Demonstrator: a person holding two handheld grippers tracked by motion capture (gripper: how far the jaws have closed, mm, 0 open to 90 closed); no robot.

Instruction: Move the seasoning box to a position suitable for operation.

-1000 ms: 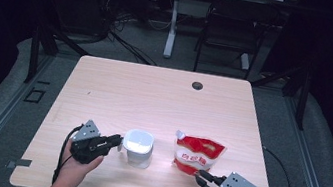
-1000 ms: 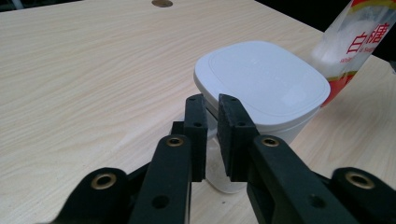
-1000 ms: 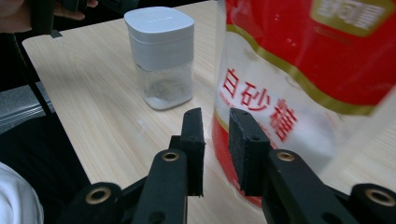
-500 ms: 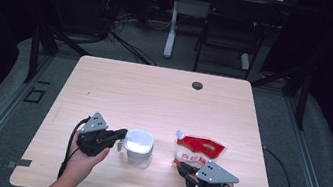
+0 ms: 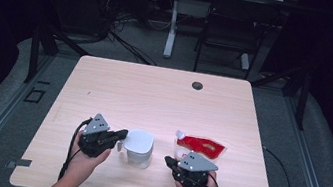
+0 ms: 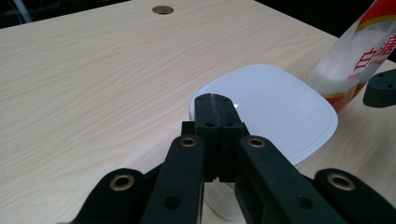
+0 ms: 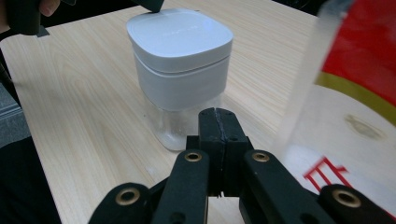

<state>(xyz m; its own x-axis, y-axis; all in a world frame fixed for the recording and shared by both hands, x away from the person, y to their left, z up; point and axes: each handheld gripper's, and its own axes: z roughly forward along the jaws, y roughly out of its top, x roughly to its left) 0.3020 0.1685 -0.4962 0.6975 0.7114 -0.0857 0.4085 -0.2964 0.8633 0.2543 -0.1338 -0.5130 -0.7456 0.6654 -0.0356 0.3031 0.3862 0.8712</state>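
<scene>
Early stage. White-lidded jar (image 5: 138, 147) upright near table's (image 5: 163, 98) front edge, lid on. Red pouch (image 5: 200, 145) just right. Left gripper (image 5: 120, 134) clenched empty at lid; right gripper (image 5: 170, 162) clenched empty between them. Nothing grasped.

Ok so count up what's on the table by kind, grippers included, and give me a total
Grippers: 2, the left gripper and the right gripper, both shut on nothing.
White-lidded jars: 1, the jar between them.
Red and white pouches: 1, the pouch lying beside the jar.
Total: 4
</scene>
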